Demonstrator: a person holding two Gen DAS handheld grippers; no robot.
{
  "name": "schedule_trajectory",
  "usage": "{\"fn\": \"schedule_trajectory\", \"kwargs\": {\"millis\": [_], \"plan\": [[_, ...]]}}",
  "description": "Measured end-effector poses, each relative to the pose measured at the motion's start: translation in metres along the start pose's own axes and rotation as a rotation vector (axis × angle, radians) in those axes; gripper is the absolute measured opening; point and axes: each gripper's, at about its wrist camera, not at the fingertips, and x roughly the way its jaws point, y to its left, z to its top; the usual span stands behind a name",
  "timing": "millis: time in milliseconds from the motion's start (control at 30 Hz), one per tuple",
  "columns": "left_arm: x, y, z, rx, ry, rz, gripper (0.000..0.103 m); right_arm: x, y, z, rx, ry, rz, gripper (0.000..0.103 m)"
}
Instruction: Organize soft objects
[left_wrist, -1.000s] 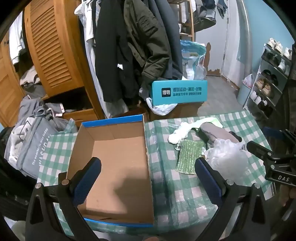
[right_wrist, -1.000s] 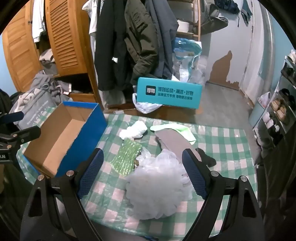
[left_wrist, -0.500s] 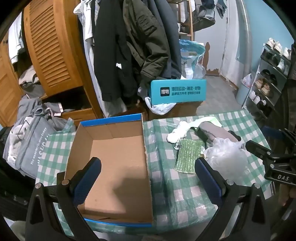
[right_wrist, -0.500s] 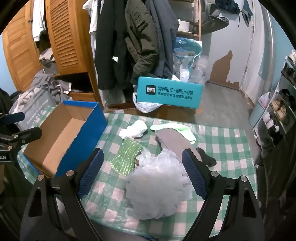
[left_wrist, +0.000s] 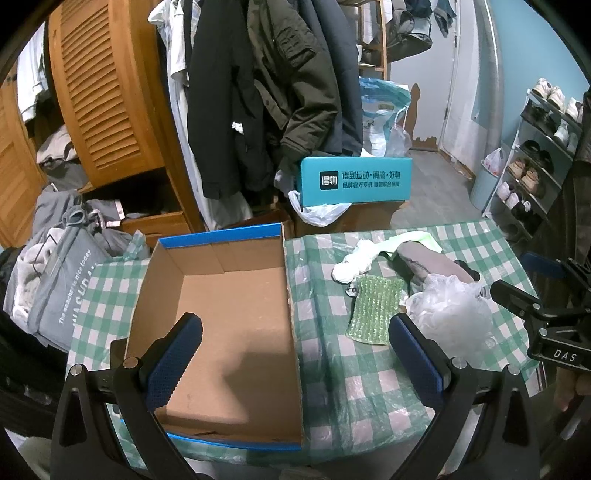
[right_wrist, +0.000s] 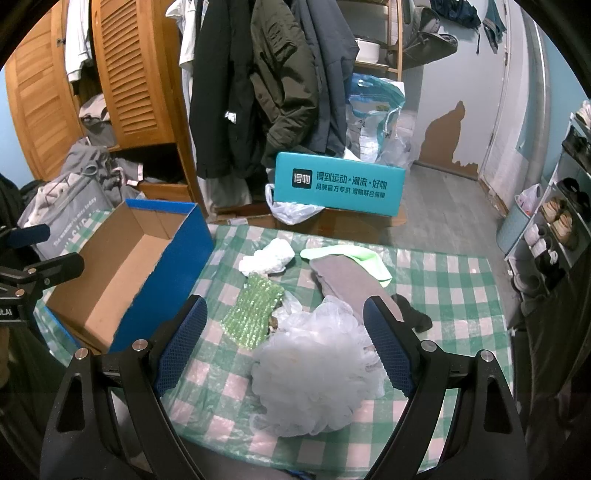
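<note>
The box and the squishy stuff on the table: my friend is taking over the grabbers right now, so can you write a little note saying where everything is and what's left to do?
Left gripper: open, holding nothing, over the near end of the box.
Right gripper: open, holding nothing, its fingers either side of the bath pouf.
Box: on the left side of the table, nothing in it.
On the cloth beside the box: bath pouf nearest, green sponge, white rag, grey sock, light green sock, and a small dark item.
Done: nothing packed yet.
Left: probably move each soft thing into the box, pouf first.
</note>
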Motion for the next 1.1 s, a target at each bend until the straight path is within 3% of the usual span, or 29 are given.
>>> {"fn": "schedule_trajectory", "kwargs": {"millis": [1100], "plan": [[-0.0009, -0.0036, -0.0055, 0.0, 0.004, -0.004, 0.102, 0.0005, -0.0004, 0.0013, -0.002, 0.004, -0.001, 0.086]]}}
